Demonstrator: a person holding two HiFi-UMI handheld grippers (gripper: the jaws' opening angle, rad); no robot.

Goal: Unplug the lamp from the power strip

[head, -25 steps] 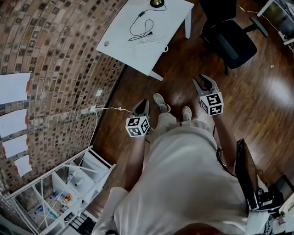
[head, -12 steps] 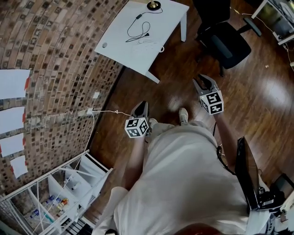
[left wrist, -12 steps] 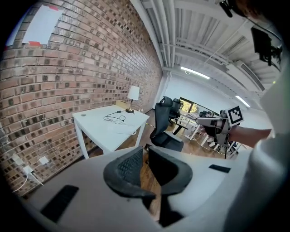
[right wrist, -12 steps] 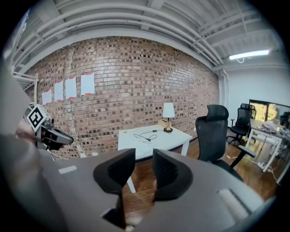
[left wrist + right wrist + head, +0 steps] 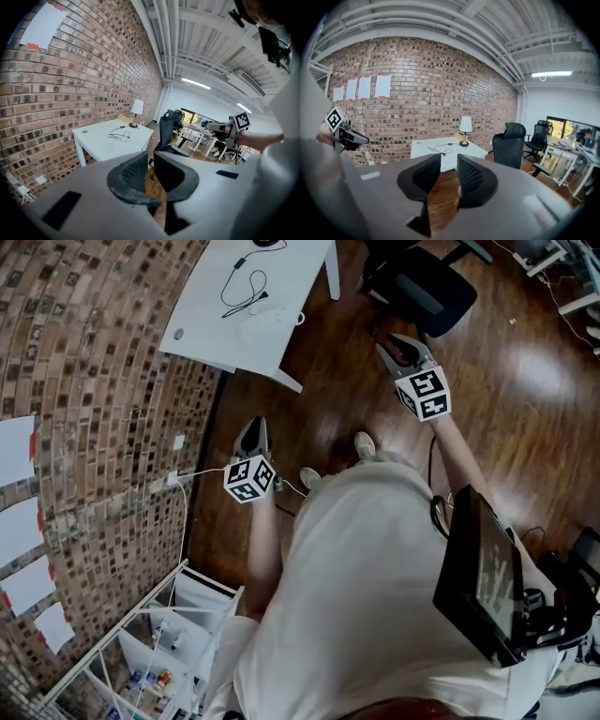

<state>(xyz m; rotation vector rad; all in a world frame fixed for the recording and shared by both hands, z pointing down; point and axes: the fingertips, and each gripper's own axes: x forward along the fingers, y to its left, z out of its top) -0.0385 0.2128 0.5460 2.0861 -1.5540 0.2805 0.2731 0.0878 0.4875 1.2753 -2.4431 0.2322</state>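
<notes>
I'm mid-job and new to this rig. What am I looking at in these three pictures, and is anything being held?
There is no robot here: a person carries a hand-held gripper in each hand. The top-down picture comes from a camera on the person's head. It shows the left hand-held gripper and the right hand-held gripper above a wooden floor. The other two pictures each look out along one gripper's own jaws.

Ahead, by the brick wall, stands a white table with a lamp and a loose black cable on it. An office chair stands beside it.

Nothing is held. Both pairs of jaws stand slightly apart with nothing between them, and the right pair has just been closing. I cannot make out a power strip.
</notes>
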